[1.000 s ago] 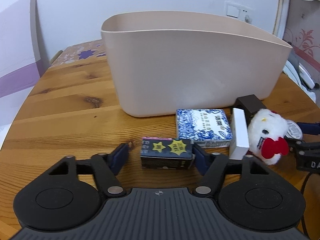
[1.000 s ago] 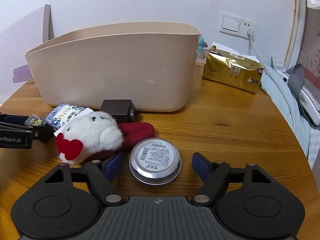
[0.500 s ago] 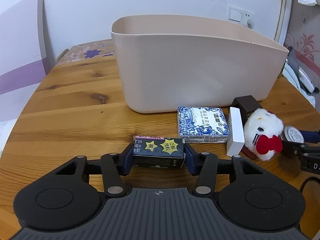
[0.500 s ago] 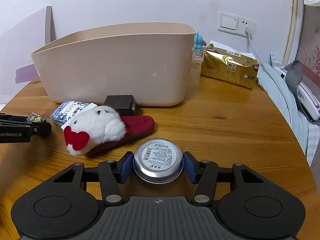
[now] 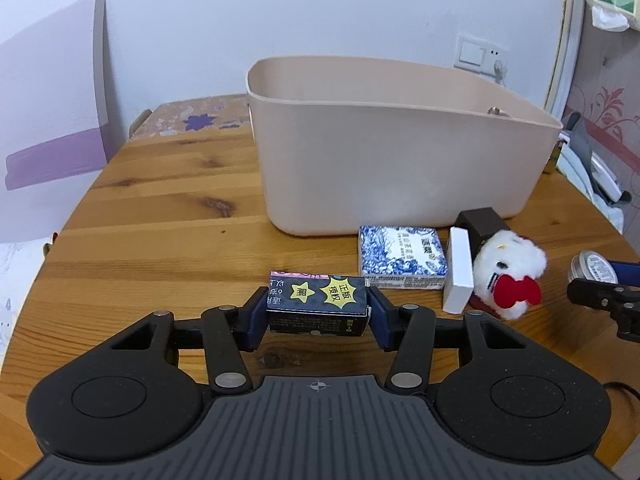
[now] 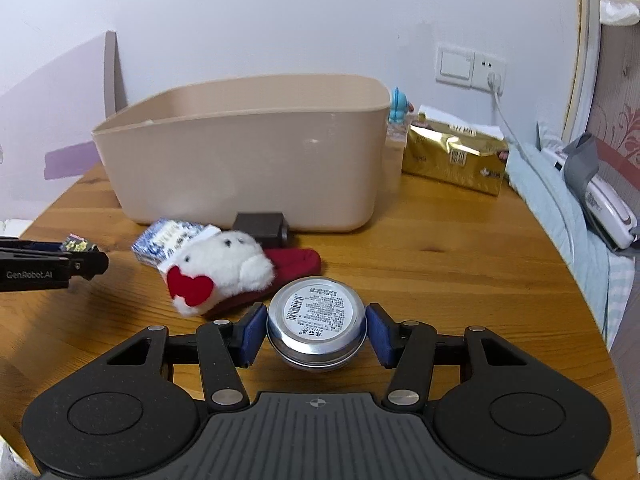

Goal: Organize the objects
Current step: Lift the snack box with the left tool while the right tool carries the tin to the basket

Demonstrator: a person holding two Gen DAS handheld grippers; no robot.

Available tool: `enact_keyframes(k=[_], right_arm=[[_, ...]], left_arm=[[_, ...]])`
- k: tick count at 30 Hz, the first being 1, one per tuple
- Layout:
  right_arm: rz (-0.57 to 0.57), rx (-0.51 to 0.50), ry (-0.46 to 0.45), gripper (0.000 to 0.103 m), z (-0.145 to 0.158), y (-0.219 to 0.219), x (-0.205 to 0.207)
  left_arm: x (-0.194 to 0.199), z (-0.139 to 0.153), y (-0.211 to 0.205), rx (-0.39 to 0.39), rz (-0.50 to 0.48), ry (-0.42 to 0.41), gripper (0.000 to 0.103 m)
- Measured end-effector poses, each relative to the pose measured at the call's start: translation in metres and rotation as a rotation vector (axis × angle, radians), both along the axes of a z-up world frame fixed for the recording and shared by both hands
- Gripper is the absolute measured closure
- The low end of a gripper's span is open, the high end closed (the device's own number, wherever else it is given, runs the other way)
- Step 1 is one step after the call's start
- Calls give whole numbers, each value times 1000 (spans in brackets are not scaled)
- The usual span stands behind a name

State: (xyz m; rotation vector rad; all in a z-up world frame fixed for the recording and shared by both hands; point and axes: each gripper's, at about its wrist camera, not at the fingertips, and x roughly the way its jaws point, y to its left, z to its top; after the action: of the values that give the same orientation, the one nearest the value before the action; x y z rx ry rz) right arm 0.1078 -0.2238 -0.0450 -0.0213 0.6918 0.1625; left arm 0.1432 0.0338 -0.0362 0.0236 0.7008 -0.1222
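Both views are being lit softly and evenly — shadows are being kept faint, pooling only under the beige bin point(image 5: 392, 168) and the plush slipper point(image 6: 224, 276). Straight lines are being bent by fisheye distortion near the edges, and the corners are being vignetted dark — slight blur is being shown on the plush.

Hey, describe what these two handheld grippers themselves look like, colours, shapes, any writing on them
Both match: a matte black body with a ribbed grey centre plate bearing a small crosshair mark, two round black discs at the sides, black linkage bars with silver pivot pins, and blue pads on the fingers. The left gripper shows white "GenRobot.AI" lettering on its side in the right wrist view. The right gripper looks identical. No sleeves or hands show.
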Motion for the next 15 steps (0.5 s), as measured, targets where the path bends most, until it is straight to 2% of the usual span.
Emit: enact_keyframes(k=[8,15], right_arm=[[17,1,-63,52,26,0,-10],[32,8,-115,52,45,-1,-12]], left_arm=[[-9,26,0,-4,-13,-56,51],[-13,53,-7,34,-29,-131,51]])
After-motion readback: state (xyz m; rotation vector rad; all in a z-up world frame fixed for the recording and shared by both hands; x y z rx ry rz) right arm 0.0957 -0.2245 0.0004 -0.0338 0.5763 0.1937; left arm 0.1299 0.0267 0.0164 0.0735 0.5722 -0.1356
